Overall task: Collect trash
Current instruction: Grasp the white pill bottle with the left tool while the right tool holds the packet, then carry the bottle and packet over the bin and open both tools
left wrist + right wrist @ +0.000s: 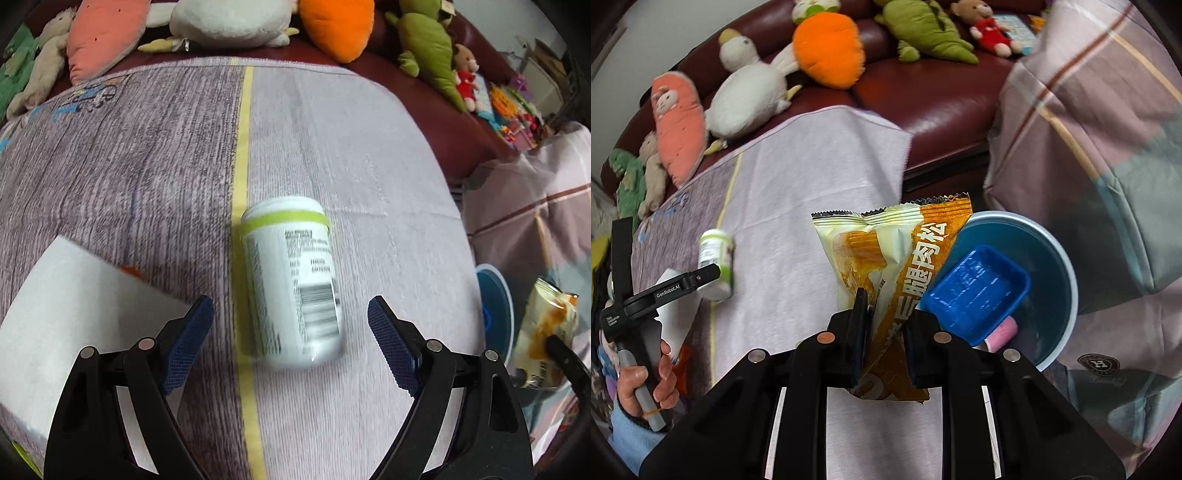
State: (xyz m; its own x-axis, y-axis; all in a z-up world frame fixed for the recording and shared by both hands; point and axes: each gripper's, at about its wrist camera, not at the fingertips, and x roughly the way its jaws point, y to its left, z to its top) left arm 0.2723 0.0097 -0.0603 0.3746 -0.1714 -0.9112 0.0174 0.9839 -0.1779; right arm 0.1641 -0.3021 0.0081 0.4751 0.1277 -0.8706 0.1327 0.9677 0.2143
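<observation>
A white bottle with a green band [295, 280] lies on the table cloth, lengthwise between the open fingers of my left gripper [290, 343], untouched. It also shows in the right wrist view [716, 262]. My right gripper [886, 332] is shut on an orange and cream snack wrapper [894, 254], held upright beside a blue bin [1056, 266]. The bin holds a blue plastic tray [975, 291] and a pink item [1001, 332]. The wrapper [546, 332] and bin [495, 310] show at the right of the left wrist view.
A white box [70, 317] lies left of the bottle. A dark red sofa [942, 99] with several plush toys stands behind the table. A plaid cloth [1100, 147] covers something at the right. The left gripper's handle and hand [646, 332] show at left.
</observation>
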